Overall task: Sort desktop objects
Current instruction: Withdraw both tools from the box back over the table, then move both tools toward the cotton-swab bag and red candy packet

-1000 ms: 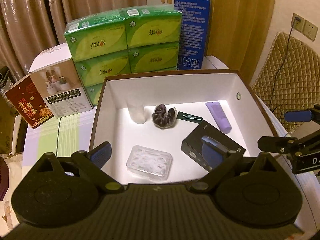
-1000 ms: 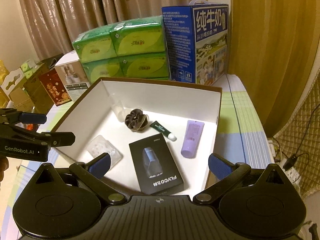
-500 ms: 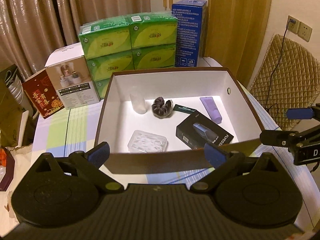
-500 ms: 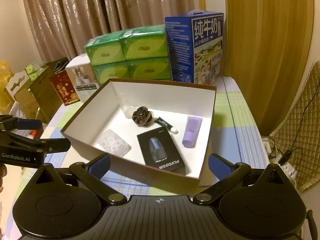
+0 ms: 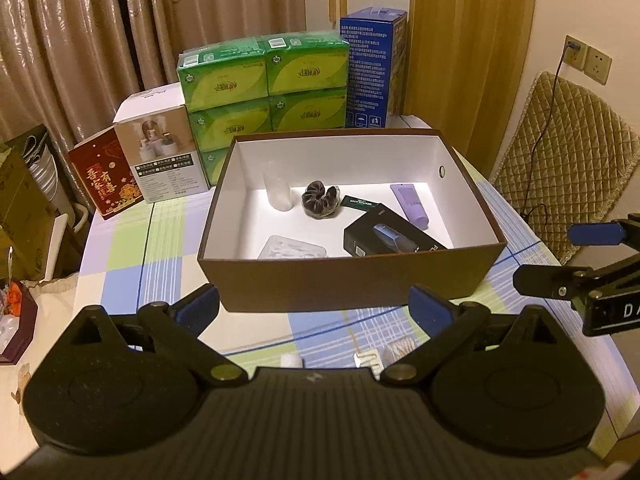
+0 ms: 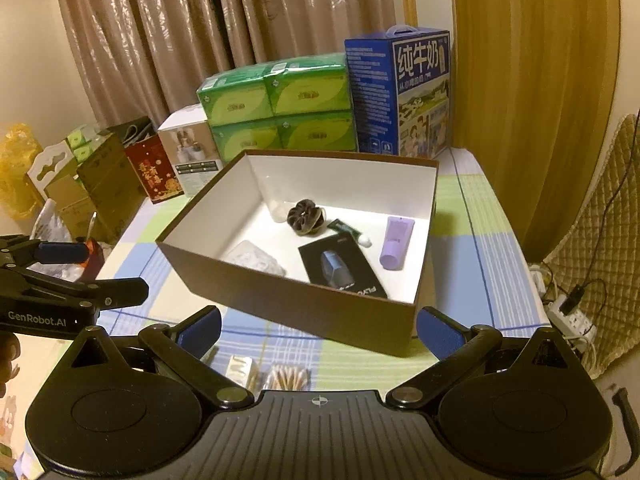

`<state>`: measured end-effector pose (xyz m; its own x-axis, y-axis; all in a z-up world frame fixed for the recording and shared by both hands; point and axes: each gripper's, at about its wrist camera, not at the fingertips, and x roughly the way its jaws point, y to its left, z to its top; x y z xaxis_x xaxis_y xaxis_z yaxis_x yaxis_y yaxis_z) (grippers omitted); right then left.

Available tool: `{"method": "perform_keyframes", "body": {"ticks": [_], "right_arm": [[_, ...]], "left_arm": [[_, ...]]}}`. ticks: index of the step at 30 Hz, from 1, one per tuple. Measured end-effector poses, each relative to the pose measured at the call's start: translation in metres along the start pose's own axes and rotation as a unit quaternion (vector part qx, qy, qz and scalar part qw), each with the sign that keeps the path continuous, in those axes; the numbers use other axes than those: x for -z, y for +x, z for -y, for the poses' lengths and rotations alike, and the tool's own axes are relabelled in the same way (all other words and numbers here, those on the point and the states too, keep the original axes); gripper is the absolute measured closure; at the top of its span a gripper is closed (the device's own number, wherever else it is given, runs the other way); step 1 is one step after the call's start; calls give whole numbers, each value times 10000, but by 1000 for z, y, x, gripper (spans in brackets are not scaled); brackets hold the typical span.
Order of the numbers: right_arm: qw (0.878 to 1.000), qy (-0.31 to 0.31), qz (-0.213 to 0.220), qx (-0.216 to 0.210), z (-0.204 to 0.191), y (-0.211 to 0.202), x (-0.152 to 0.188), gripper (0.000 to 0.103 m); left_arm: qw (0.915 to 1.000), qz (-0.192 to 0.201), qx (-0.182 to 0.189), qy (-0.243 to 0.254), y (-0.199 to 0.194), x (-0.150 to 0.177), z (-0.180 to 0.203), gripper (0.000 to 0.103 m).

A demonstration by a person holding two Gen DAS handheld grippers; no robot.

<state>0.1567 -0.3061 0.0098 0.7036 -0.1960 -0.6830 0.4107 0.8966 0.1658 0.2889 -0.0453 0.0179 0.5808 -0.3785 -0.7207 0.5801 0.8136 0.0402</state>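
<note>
One brown box (image 5: 348, 280) on checked tablecloth (image 5: 132, 240), curtains (image 5: 100, 40) behind.

The brown box (image 6: 336, 312) on the checked tablecloth (image 6: 472, 248) holds a purple tube (image 6: 395, 243) beside a black carton (image 6: 343, 270).

Brown box (image 5: 352, 284) wall (near side) blocks tongs' forward path.

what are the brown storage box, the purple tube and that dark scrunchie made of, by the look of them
Brown storage box: likely stiff matte cardboard, with thin straight walls and a white lining.
Purple tube: looks like soft satin plastic, flat crimped end and smooth skin.
Dark scrunchie: seemingly gathered fabric, with deep soft folds and a slight sheen.
</note>
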Motion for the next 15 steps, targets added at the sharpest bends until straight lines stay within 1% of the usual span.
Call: {"method": "perform_keyframes", "body": {"ticks": [7,15], "right_arm": [[9999,-172,-6,-12,-9,-11,15,2],[9998,46,-163,-103,-9,-14,33,2]], "left_arm": [[10000,-6,-53,-6,-15,13,6,4],[9999,-82,-89,-61,-25,30,9,4]]}}
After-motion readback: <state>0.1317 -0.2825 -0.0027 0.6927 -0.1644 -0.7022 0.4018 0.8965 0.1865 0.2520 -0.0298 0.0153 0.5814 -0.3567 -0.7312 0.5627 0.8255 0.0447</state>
